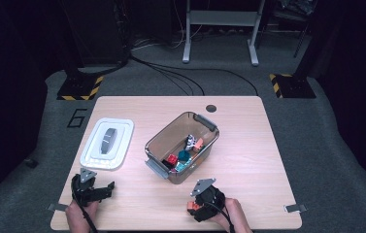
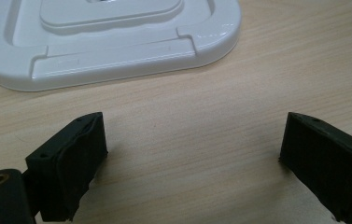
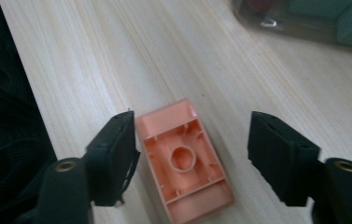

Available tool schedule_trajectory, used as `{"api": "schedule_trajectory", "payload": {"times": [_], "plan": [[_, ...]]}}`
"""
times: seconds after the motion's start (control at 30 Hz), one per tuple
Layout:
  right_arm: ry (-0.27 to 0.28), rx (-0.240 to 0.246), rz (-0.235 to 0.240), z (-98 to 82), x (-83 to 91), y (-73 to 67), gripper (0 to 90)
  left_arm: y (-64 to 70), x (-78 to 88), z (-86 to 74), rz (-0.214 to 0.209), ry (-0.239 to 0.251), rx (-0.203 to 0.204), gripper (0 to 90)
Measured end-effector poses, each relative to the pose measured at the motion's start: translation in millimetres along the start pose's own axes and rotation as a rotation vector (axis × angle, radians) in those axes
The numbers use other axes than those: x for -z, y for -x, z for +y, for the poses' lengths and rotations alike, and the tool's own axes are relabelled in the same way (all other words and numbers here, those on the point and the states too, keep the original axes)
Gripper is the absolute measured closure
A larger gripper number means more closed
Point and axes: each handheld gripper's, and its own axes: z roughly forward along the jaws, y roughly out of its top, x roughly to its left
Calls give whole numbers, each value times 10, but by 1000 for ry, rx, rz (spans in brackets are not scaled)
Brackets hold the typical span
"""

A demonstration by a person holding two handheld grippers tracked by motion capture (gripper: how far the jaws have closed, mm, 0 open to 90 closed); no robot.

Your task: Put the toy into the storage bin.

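Where my right gripper [image 3: 190, 140] hangs low over the pale wooden surface [image 3: 94, 60], a small salmon-pink plastic brick [image 3: 184, 161] lies between my jaws. It is upside down, so I see its hollow underside with thin ribs and one round tube in the middle. One jaw sits right against its side; the other stands a little way off, so the jaws are about half wide and not gripping it. The brick lies flat near the front edge of the surface, close to my right hand [image 1: 234, 213].

My left gripper [image 2: 192, 154] has its jaws wide with nothing between them, just bare wood. A white plastic lid with rounded corners [image 2: 117, 51] lies flat just past it.

In the middle of the surface stands a see-through brown plastic box with grey handles [image 1: 171, 131], with more coloured toy bricks [image 1: 185, 155] inside. Around the surface is grey carpet [image 1: 316, 126], black cables [image 1: 180, 73], a grey metal stand [image 1: 222, 22] and black-and-yellow striped feet [image 1: 81, 90] in a dark room.
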Motion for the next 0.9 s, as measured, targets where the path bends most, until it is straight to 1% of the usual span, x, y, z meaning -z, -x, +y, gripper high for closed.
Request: {"api": "schedule_trajectory", "payload": {"times": [0.03,0.07,0.1,0.13,0.17,0.23,0.3,0.37,0.43,0.5,0.53,0.57,0.6,0.63,0.7,0.73,0.77,0.9], "plan": [[-19,-3,-4,-3,-22,-2,416,-1,0,0,0,-1,0,70],[-27,-8,-8,-5,-27,6,450,0,0,0,0,0,0,70],[-27,-8,-8,-5,-27,6,450,0,0,0,0,0,0,71],[-30,-5,-8,-7,-26,14,474,0,0,0,0,0,0,71],[-30,-7,-6,-11,-20,28,511,-2,0,1,0,-1,-2,70],[-24,-29,-21,-21,4,64,575,-3,0,1,1,-1,-3,70],[-28,-49,-38,-31,15,103,579,-3,1,1,1,-1,-4,70],[-25,-65,-39,-44,31,139,582,-2,0,0,-1,-1,-1,70],[-25,-90,-51,-54,42,173,582,-3,1,1,0,-1,-3,70],[-25,-94,-55,-59,49,199,582,-3,0,1,0,-1,-2,70],[-30,-107,-60,-63,54,223,582,-3,0,1,0,-1,-3,70],[-31,-110,-69,-66,58,237,582,-3,0,1,0,-1,-2,70],[-33,-129,-69,-71,71,274,575,-2,0,0,-1,-1,0,70],[-38,-139,-72,-69,72,283,559,-4,0,1,0,-1,-3,70],[-50,-153,-69,-62,66,315,499,-1,0,0,-1,-1,1,70],[-59,-154,-69,-53,57,328,488,-4,0,1,0,-1,-3,70],[-57,-163,-67,-45,47,327,487,0,0,0,-1,0,3,70],[-63,-161,-63,-2,25,324,486,-1,0,0,0,-1,1,70]]}}
